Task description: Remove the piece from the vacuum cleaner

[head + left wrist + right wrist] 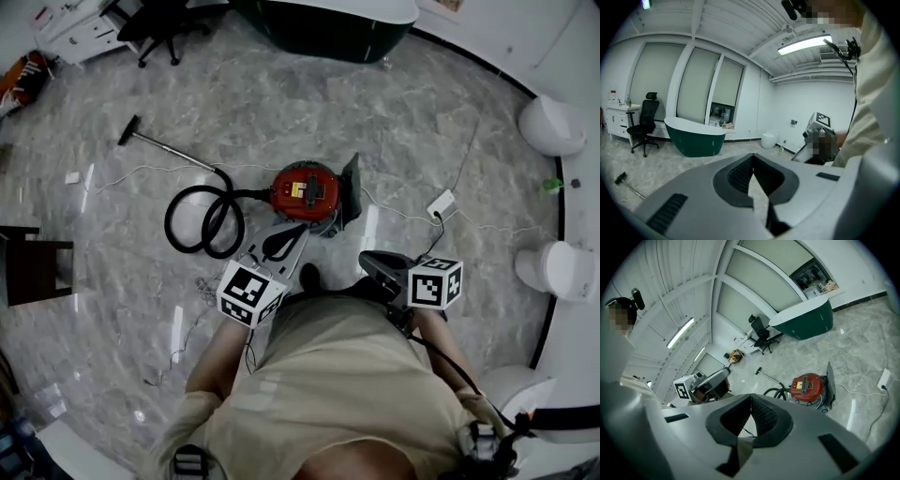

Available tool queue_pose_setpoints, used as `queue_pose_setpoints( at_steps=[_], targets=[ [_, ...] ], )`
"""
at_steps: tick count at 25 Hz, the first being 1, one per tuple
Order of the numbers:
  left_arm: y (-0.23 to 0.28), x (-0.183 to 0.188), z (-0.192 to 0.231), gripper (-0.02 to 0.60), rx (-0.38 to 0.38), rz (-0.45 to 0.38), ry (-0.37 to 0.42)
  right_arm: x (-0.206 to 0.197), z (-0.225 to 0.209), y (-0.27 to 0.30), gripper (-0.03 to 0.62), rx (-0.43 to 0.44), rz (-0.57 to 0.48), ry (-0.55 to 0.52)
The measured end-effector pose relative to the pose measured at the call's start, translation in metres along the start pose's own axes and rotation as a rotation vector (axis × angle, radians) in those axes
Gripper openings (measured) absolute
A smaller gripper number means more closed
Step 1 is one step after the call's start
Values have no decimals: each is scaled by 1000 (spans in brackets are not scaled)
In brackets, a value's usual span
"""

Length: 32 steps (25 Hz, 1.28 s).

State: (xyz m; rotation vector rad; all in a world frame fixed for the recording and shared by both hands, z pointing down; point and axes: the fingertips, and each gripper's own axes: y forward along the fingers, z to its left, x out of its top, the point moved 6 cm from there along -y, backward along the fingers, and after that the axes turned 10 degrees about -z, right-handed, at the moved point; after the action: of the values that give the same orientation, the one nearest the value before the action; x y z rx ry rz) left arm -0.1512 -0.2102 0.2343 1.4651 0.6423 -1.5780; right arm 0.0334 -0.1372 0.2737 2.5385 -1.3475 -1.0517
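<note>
Left gripper (752, 157) has its jaws pressed together with nothing between them. The right gripper (751, 397) is likewise closed and empty. Both hang apart from the red vacuum (305, 189), which sits mid-floor (422, 122), its black hose (202, 220) looped beside it.

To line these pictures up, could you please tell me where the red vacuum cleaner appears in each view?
Head view: the red vacuum cleaner stands on the floor just above centre, its black hose coiled to its left.
Left gripper view: not in it.
Right gripper view: right of centre, on the floor.
Shared landmark: the dark green bathtub, seen in all three.
</note>
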Motion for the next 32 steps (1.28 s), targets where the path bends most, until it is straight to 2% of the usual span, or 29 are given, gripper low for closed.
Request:
queue_pose_setpoints(
  at_steps=[8,14,23,28,32],
  targets=[
    [-5,2,21,3,39,-9,-18,15,-11,34,2,-3,84,-54],
    [15,-4,28,3,70,48,-30,36,-64,54,2,-58,133,-69],
    [106,-15,39,3,47,183,-10,77,-159,74,2,-81,181,-22],
    [153,-34,57,3,54,255,30,75,-196,83,2,-58,253,-18],
    [190,-57,61,3,29,299,43,75,-250,106,2,-112,321,-55]
  ],
)
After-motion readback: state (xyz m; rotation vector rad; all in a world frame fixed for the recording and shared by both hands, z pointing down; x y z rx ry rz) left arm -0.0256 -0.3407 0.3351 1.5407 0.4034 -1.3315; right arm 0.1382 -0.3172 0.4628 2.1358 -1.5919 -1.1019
